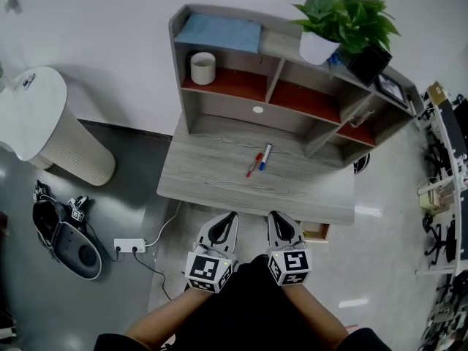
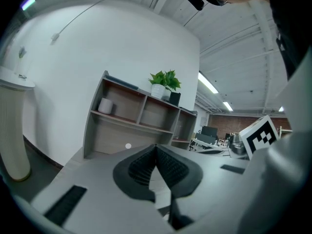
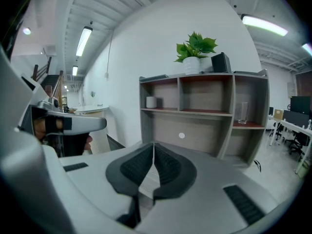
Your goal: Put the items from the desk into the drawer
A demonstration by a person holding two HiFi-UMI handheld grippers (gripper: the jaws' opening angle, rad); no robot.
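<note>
Two markers lie side by side near the middle of the bench (image 1: 212, 178), a red marker (image 1: 254, 165) and a blue marker (image 1: 264, 157), both angled up toward the right. They are well apart from both tools, farther in toward the shelf unit (image 1: 292, 97).

The left tool (image 1: 228, 219) and right tool (image 1: 276, 219) hover close together at the bench's near edge, tips pointing at the shelf unit. Each is clenched on nothing: in the left gripper view the left tool's (image 2: 156, 147) ribbed pads meet at the tip, and the right tool (image 3: 153, 145) shows the same in its own view. The person's forearms come up from below, close together, with the marker cubes facing upward.

What looks like the drawer (image 1: 316, 231) pokes out under the bench's near edge, just right of the right tool. Bare wood surrounds the markers on every side. On the floor to the left sit a power strip (image 1: 129, 246) and a white bin (image 1: 44, 123).
</note>
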